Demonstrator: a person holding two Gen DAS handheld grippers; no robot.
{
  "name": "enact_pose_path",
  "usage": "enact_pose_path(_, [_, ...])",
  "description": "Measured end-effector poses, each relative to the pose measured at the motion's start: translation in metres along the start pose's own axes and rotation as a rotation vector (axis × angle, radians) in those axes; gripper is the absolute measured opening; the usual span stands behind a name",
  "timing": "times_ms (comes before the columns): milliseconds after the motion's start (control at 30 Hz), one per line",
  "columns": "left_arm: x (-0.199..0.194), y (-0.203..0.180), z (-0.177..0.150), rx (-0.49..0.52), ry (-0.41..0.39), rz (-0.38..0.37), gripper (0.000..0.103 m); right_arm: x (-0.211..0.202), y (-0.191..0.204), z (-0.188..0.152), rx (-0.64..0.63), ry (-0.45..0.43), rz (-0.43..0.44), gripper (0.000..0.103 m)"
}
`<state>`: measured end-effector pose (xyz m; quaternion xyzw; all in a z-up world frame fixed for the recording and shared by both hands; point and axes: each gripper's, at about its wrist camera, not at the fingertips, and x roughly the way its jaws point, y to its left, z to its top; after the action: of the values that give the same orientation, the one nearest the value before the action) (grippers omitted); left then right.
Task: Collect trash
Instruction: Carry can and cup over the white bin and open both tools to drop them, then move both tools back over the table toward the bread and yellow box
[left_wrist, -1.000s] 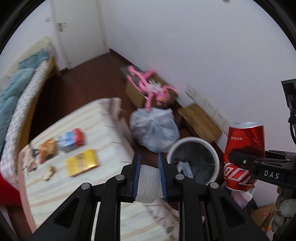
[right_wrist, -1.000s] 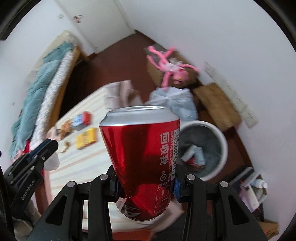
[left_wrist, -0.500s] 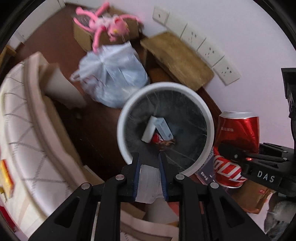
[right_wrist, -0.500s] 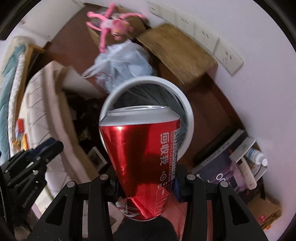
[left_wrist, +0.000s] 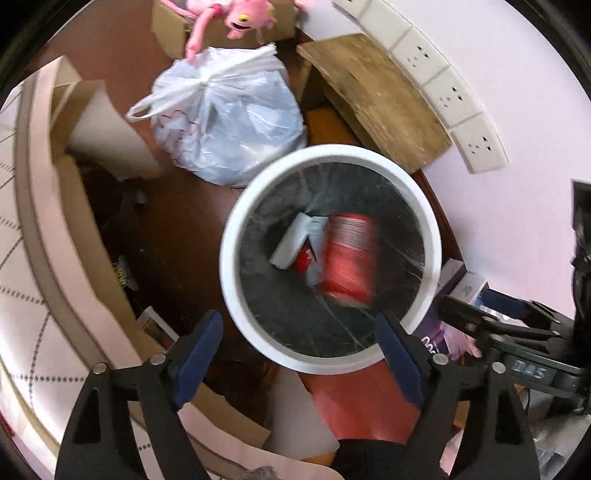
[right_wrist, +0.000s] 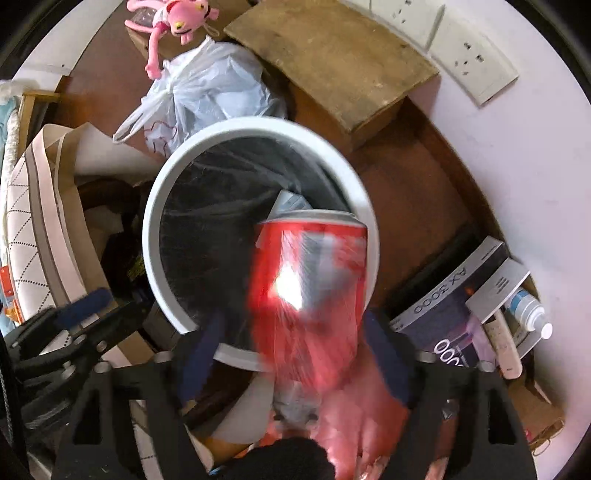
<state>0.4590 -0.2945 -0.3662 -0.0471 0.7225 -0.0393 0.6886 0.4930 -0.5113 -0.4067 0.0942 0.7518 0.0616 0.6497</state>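
Note:
A white-rimmed trash bin (left_wrist: 236, 229) with a dark liner stands on the floor below both grippers; it also shows in the right wrist view (right_wrist: 155, 206). A red soda can (right_wrist: 310, 280), motion-blurred, is loose between my right gripper's spread jaws and the bin. The same can (left_wrist: 349, 254) appears blurred inside the bin rim in the left wrist view, beside a white carton (left_wrist: 291, 243). My left gripper (left_wrist: 303, 354) is open and empty above the bin's near rim. My right gripper (right_wrist: 295, 354) is open.
A tied white plastic bag (left_wrist: 229, 118) lies behind the bin. A wooden board (left_wrist: 373, 96) leans by wall sockets. A pink plush (left_wrist: 236, 14) sits on a cardboard box. Boxes and a bottle (right_wrist: 528, 310) lie to the right, the bed edge (left_wrist: 33, 221) to the left.
Both grippers opened. The white item left my left gripper and the red can left my right gripper and is dropping toward the bin. Both views moved closer over the bin.

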Motion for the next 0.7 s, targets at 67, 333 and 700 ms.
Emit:
enact_pose_path(67, [-0.006,0.003,-0.004,-0.004,-0.026,0.037,0.103,-0.007,-0.006,-0.005,0.002,-0.028,-0.015,0.092])
enact_pose_path(333, [-0.033,0.005,-0.028,-0.016,-0.147,0.115,0.103,-0.033,-0.006,-0.039,-0.043,-0.147,-0.126,0.103])
enact_pose_path(700, [-0.092,-0.009,-0.071,0.020,-0.288,0.116,0.103,-0.081,0.013,-0.088,-0.050,-0.257,-0.097,0.103])
